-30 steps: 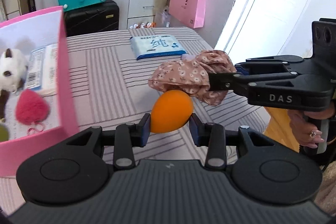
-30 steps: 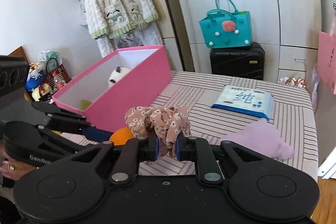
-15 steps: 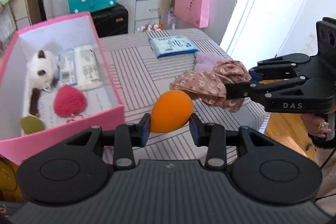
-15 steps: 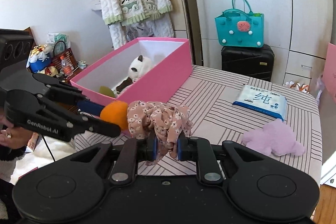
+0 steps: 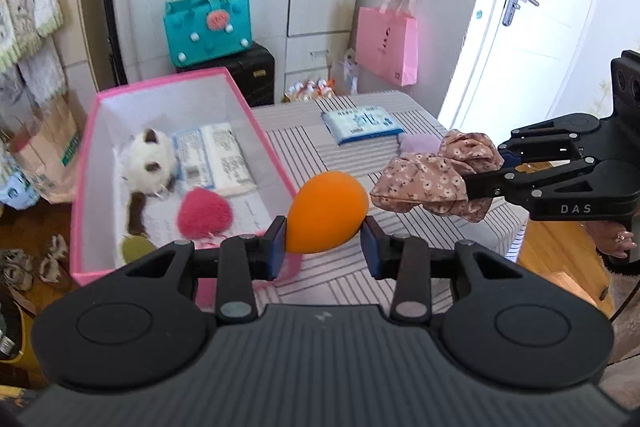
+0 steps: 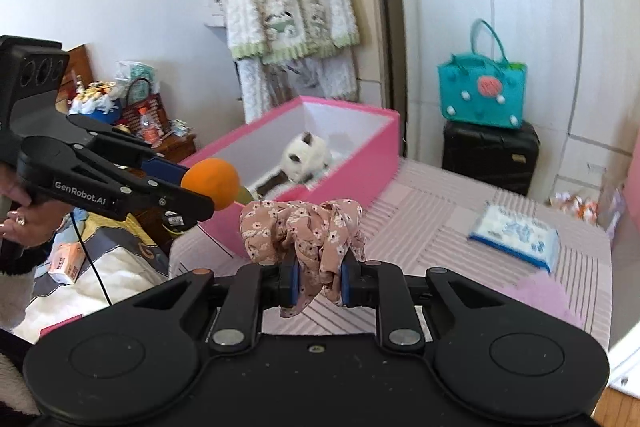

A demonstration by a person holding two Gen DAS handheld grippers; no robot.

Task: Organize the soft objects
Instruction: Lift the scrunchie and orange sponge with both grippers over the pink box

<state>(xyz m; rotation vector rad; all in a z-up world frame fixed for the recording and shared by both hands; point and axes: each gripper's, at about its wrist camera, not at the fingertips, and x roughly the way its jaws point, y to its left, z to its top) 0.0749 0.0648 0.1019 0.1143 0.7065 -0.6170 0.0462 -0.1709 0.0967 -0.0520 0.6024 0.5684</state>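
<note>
Two grippers are full: the left gripper (image 5: pixel 325 243) squeezes an orange ball (image 5: pixel 326 217) and the right gripper (image 6: pixel 319 279), jaws just loosening, pinches a flowery scrunchie (image 6: pixel 304 227), with the pink box (image 5: pixel 276 171) far-left of both, nearer the left hand.

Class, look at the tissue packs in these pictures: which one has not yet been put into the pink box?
The blue-edged tissue pack lying flat on the striped table, beyond the pink box. The other packs already lie inside, beside the plush cat.
</note>
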